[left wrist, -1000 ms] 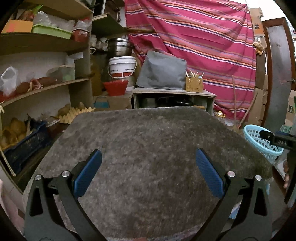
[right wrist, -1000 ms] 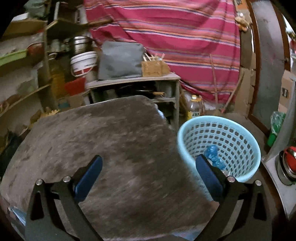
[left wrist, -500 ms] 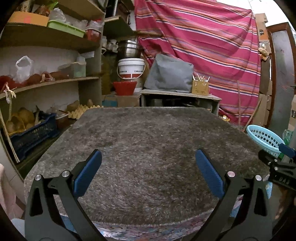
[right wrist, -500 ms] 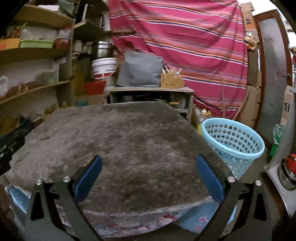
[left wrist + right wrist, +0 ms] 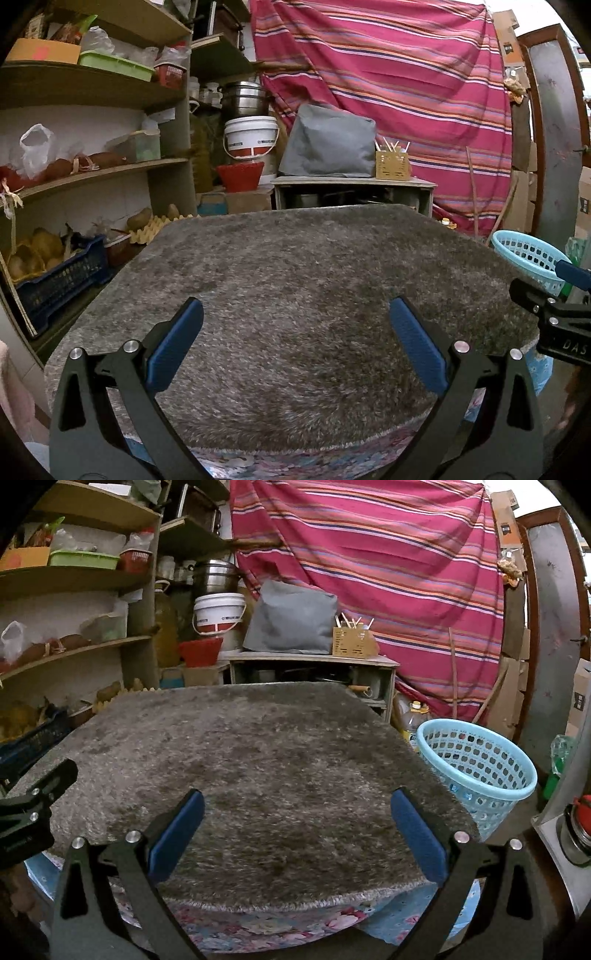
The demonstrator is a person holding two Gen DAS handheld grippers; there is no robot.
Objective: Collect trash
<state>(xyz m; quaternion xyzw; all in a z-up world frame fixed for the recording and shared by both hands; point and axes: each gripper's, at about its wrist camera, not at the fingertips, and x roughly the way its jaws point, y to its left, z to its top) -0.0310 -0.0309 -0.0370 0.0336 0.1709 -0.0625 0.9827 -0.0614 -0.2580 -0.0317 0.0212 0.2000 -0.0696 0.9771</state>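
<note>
A light blue plastic basket (image 5: 480,764) stands on the floor right of the table; it also shows in the left wrist view (image 5: 528,254). The table is covered by a grey shaggy rug (image 5: 295,288), seen too in the right wrist view (image 5: 251,768), with no trash visible on it. My left gripper (image 5: 295,347) is open and empty, held above the rug's near edge. My right gripper (image 5: 295,830) is open and empty, also above the near edge. The basket's inside is hidden from both views.
Shelves (image 5: 92,173) with bags, boxes and a blue crate (image 5: 55,277) line the left. A low cabinet (image 5: 310,668) with a grey bag stands behind the table. A striped red cloth (image 5: 388,572) hangs at the back. A floral cover (image 5: 277,923) hangs below the rug.
Both grippers have pulled back and levelled, so the rug's near edge now shows. The right view has swung away from looking down into the basket. Both stay open.
</note>
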